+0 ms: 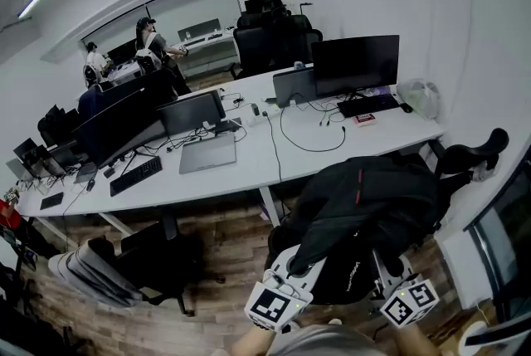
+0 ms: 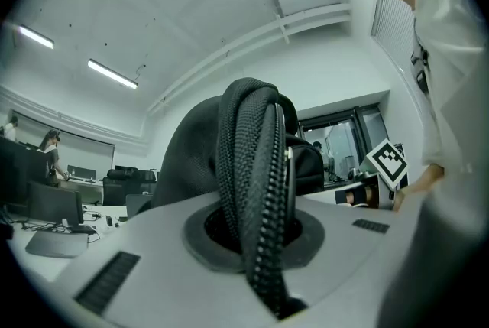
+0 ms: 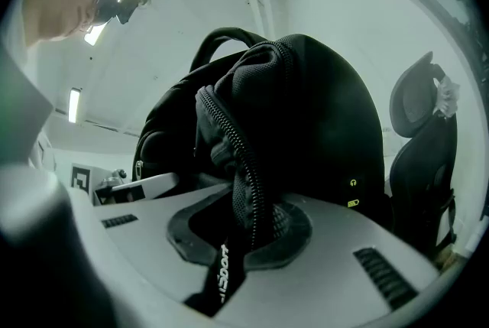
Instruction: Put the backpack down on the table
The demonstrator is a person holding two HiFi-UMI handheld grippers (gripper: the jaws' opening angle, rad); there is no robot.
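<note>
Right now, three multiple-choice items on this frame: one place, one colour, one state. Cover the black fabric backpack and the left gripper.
1. Where is the black fabric backpack relative to the long white desk?
A. Lying on the desk top
B. Off the desk, on its near side
C. Beyond the desk's far side

2. What colour is the stripe on the backpack?
A. Yellow
B. Blue
C. Red

3. What is the state of the left gripper?
A. Shut on the backpack's zipped edge
B. Open and empty
C. Shut on a cable

Answers:
1 B: the head view shows the backpack short of the desk's near edge.
2 C: a narrow red line runs down the dark fabric.
3 A: the left gripper view shows the zipped fabric pinched between closed jaws.
</note>
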